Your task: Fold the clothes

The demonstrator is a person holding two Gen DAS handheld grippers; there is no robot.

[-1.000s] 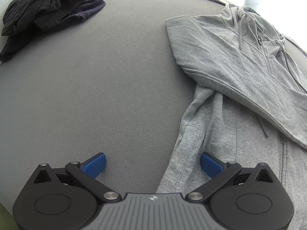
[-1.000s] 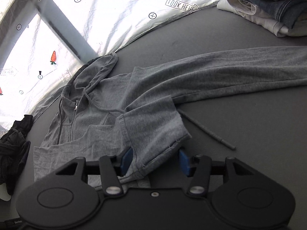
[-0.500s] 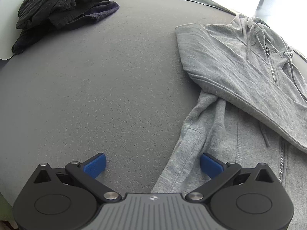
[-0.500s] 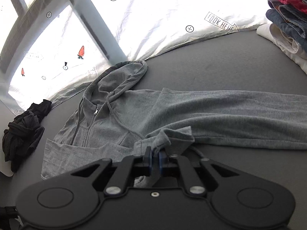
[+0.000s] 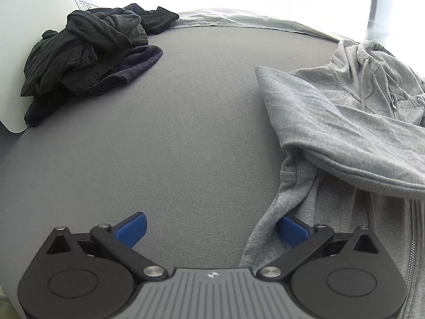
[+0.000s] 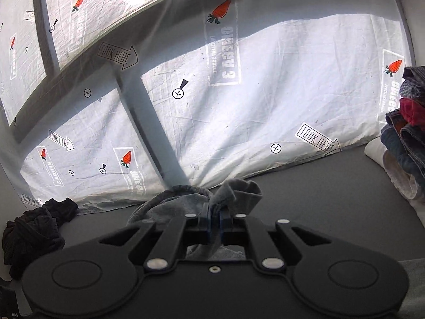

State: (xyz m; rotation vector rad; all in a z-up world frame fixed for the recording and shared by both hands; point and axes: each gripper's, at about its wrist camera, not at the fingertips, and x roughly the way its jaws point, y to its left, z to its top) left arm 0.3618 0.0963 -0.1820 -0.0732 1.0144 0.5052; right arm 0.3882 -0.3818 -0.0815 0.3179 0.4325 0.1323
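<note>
A light grey zip hoodie [image 5: 345, 122] lies spread on the grey table at the right of the left wrist view, one sleeve folded across its chest. My left gripper [image 5: 212, 230] is open just above the table, its right blue pad [image 5: 290, 230] over the hoodie's lower edge and its left pad [image 5: 132, 228] over bare table. In the right wrist view my right gripper [image 6: 214, 219] is shut on a bunched corner of the hoodie [image 6: 233, 190], lifted off the table; the rest of the garment is mostly hidden behind the gripper body.
A heap of dark clothes [image 5: 87, 53] sits at the table's far left, also visible as a dark heap [image 6: 34, 228]. A stack of folded jeans and other garments [image 6: 403, 138] stands at the right. A printed white sheet [image 6: 239, 106] hangs behind the table.
The right gripper closed on the hoodie's corner and rose with it, tipping up toward the sheet. The left gripper slid along the hoodie's edge, still open.
</note>
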